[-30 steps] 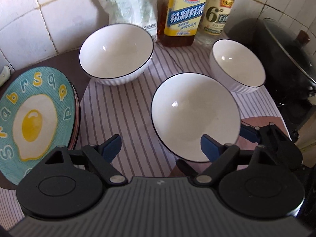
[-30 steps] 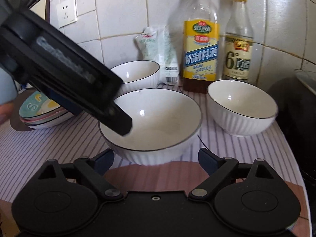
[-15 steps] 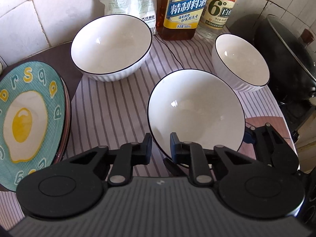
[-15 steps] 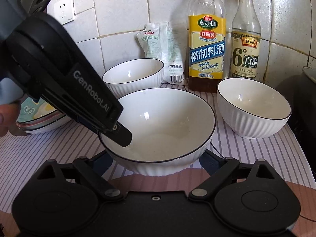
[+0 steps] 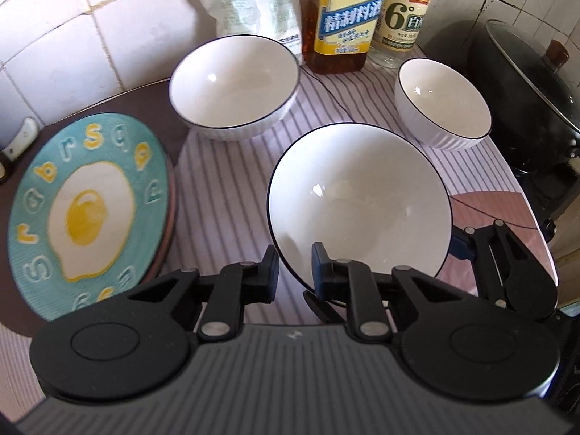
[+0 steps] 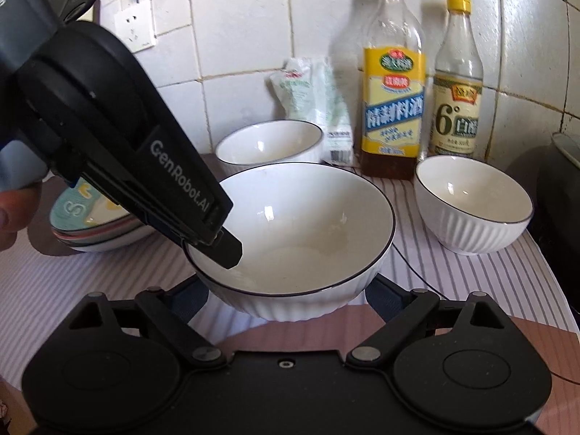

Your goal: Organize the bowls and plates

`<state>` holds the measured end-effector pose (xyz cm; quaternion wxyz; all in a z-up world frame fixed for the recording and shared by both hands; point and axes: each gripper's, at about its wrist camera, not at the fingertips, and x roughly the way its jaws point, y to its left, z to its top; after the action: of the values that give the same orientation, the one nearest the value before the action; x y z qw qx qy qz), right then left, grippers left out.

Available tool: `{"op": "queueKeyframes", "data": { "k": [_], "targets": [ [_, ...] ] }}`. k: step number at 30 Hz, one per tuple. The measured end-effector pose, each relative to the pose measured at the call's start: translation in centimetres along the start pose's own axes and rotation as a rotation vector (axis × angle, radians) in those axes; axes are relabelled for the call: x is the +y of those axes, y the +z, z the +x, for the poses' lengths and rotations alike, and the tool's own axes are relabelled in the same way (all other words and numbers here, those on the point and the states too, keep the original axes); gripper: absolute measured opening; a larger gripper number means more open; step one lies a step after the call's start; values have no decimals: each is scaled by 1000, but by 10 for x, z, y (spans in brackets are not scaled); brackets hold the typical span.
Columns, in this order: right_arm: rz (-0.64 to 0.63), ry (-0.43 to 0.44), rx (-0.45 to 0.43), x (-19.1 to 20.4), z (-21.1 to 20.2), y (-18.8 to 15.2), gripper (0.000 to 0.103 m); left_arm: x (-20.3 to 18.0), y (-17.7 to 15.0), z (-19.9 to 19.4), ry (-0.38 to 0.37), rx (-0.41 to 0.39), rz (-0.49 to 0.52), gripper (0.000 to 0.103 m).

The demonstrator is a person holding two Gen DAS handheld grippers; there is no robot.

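A large white bowl [image 5: 359, 199] with a dark rim is in front of both grippers. My left gripper [image 5: 293, 257] is shut on its near-left rim, one finger inside and one outside; in the right wrist view the left gripper [image 6: 224, 250] reaches in from the upper left. My right gripper [image 6: 282, 297] spans the bowl's [image 6: 290, 224] ribbed wall low down, with a pad against each side. A second white bowl [image 5: 235, 83] stands at the back and a smaller one [image 5: 442, 101] at the right. A stack of plates [image 5: 90, 214], topped by a teal fried-egg plate, lies at the left.
A yellow-labelled bottle [image 5: 344, 18], a vinegar bottle [image 5: 402, 11] and a white bag [image 5: 250, 0] stand along the tiled wall. A black lidded pot [image 5: 525, 83] sits at the far right. A striped cloth [image 5: 217, 188] covers the counter. A person's hand [image 6: 7, 214] shows at the left edge.
My left gripper went from wide open to shut on the large bowl's rim. Both grippers and the bowl have shifted a little together; the back bowls now sit lower in the left view.
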<state>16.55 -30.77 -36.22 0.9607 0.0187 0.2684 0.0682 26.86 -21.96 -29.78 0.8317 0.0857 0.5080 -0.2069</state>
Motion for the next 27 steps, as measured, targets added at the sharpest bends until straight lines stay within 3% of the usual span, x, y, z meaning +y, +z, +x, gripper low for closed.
{"op": "queueKeyframes", "data": {
  "k": [11, 27],
  "targets": [
    [-44, 43, -8, 31, 1, 2, 96, 30, -13, -12, 13, 23, -35, 17],
    [-80, 40, 35, 39, 23, -8, 95, 46, -19, 13, -19, 65, -80, 18]
  ]
}}
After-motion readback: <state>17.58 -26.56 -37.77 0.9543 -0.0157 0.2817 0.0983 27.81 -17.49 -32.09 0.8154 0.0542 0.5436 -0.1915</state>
